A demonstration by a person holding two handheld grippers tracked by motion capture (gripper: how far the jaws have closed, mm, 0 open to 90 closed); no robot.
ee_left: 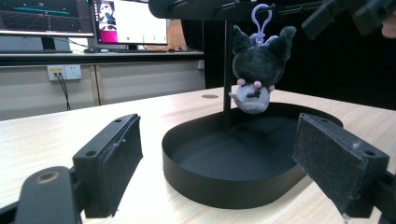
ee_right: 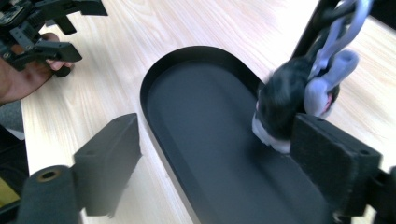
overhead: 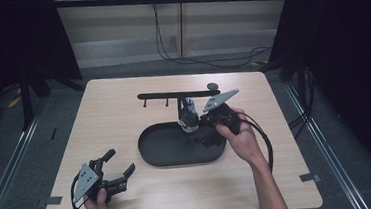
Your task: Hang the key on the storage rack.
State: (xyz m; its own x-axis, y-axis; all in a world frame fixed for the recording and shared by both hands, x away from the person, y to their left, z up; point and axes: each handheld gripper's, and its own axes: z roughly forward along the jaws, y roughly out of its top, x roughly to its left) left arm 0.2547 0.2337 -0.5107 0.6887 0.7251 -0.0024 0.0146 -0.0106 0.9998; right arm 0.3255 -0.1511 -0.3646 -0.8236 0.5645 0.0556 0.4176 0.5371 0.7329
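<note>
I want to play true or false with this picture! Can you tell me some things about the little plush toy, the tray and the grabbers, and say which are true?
1. The plush toy hangs from the stand by a clip. True.
2. The black tray is full of toys. False: nothing lies in it.
3. The left hand-held gripper holds the plush. False: its jaws are open, apart from the tray.
4. The right hand-held gripper is open beside the plush. True.
</note>
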